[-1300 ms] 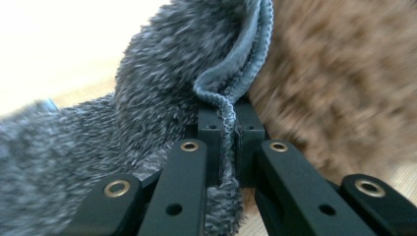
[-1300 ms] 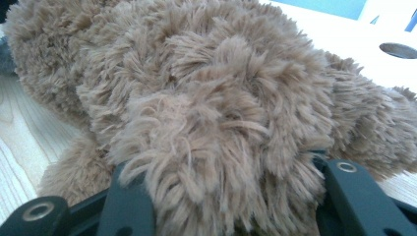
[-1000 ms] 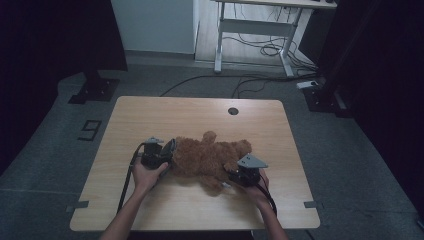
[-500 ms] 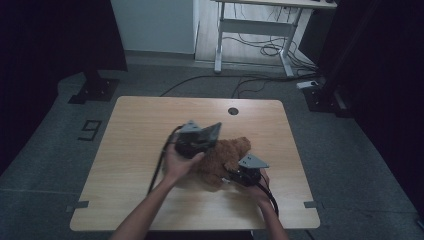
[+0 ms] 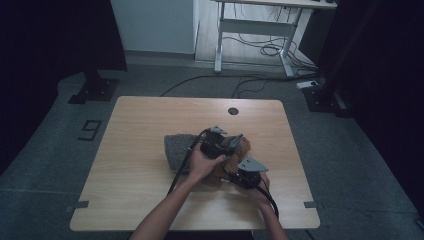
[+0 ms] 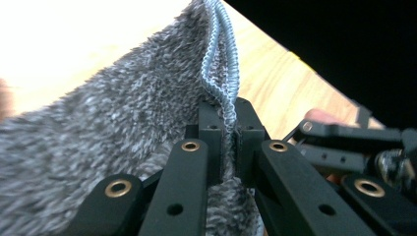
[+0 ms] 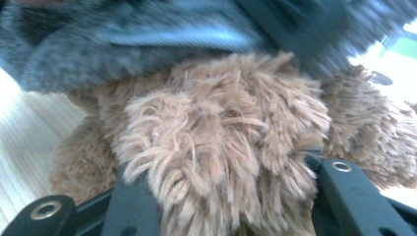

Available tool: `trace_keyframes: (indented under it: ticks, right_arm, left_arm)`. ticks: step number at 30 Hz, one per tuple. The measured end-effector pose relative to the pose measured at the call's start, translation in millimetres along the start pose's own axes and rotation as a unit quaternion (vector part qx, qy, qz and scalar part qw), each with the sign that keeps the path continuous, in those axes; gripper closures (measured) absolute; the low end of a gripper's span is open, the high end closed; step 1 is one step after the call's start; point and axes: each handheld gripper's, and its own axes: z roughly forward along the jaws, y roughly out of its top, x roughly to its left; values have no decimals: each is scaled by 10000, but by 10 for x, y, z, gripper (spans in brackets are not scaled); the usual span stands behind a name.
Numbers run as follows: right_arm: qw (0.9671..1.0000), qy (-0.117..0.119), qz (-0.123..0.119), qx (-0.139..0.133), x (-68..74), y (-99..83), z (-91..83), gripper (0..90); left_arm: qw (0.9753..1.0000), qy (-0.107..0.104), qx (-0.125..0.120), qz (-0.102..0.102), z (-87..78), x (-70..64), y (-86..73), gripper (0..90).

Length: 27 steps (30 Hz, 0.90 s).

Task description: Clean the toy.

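1. Work in hand, as judged: covering a brown plush toy [image 5: 231, 161] with a grey fleece cloth [image 5: 178, 149] on the table [image 5: 140, 125].
2. Left gripper [image 5: 221, 143]: fingers clenched on the cloth's stitched hem [image 6: 222, 73]. The left gripper view has the hem running straight up from between the two black fingers, with grey pile spreading off to the left.
3. Right gripper [image 5: 240, 174]: in the right gripper view a tuft of brown fur [image 7: 216, 147] sits between the fingers and bulges over them. They look to be gripping the toy, but the tips are buried in fur, so how far they are closed cannot be read.
4. Position of the things: the toy lies right of the table's centre, near the front half, and the left gripper is above it. The cloth's free end rests flat on the table to the toy's left. The held edge is lifted across and over the toy.
5. Progress, judged: the drape is partway. In the right gripper view the grey cloth [image 7: 147, 44] crosses the top of the plush; the near side and a limb at the right are uncovered.
6. Left to do, judged: carry the hem to the far side, lower it, let go, then free the toy.
7. Risk: the pinned toy may drag if the cloth snags.
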Motion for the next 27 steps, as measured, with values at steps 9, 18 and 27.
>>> trace_keyframes:
  ticks: [9,18,27]
  right_arm:
    - [9999,-41,119,-14,-6,-5,-3,544]
    - [9999,-37,138,-28,-6,-10,-5,544]
    - [9998,-39,211,-46,-17,-23,0,546]
  left_arm:
    - [9966,595,-423,-373,-637,524,-412,847]
    - [9902,825,-790,-803,-1058,869,-795,846]
    - [9837,756,-381,-1588,-953,1277,-1229,848]
